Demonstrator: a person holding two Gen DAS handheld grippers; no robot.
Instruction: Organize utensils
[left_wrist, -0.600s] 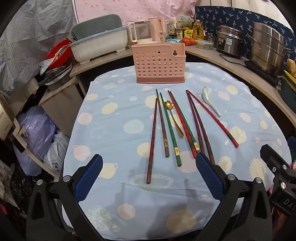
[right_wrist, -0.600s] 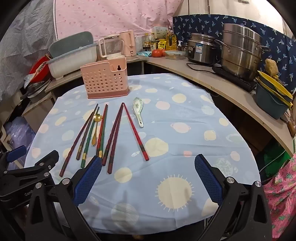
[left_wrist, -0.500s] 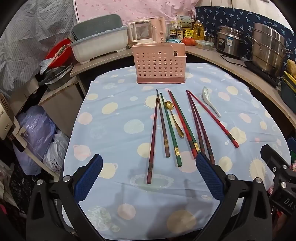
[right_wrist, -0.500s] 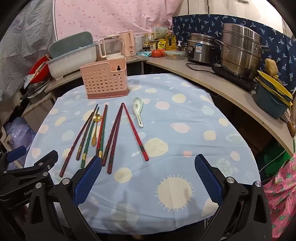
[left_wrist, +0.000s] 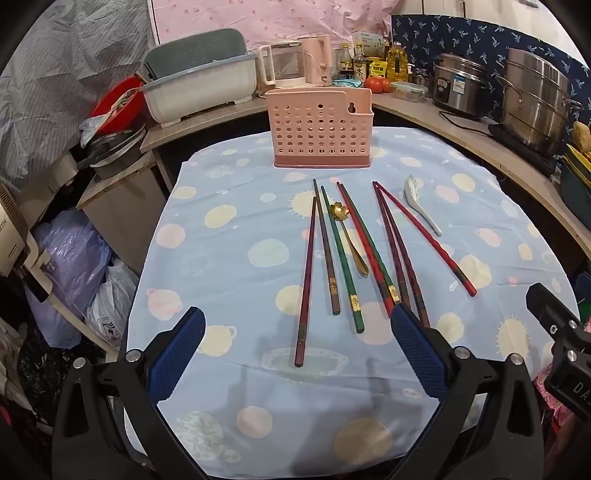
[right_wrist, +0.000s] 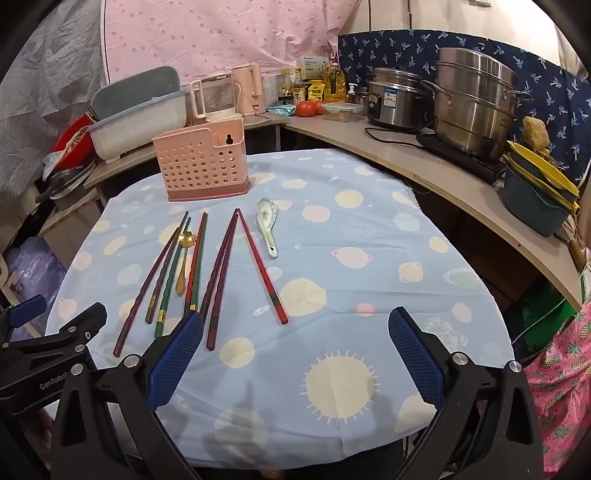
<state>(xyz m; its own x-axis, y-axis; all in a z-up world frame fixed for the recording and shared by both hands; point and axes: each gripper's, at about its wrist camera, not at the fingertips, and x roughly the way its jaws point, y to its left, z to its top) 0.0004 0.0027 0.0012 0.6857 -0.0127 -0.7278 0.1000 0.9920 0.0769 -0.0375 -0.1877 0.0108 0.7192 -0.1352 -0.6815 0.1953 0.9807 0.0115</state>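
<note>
A pink perforated utensil holder stands upright at the far side of the table. Several chopsticks lie side by side in front of it: dark red, green and a bright red one. A gold spoon lies among them. A white ceramic spoon lies at their right. My left gripper is open and empty, near the chopsticks' near ends. My right gripper is open and empty, right of them.
The table has a light blue dotted cloth. A curved counter behind and to the right carries steel pots, a rice cooker, bottles and a dish tub. Bags lie on the floor at left.
</note>
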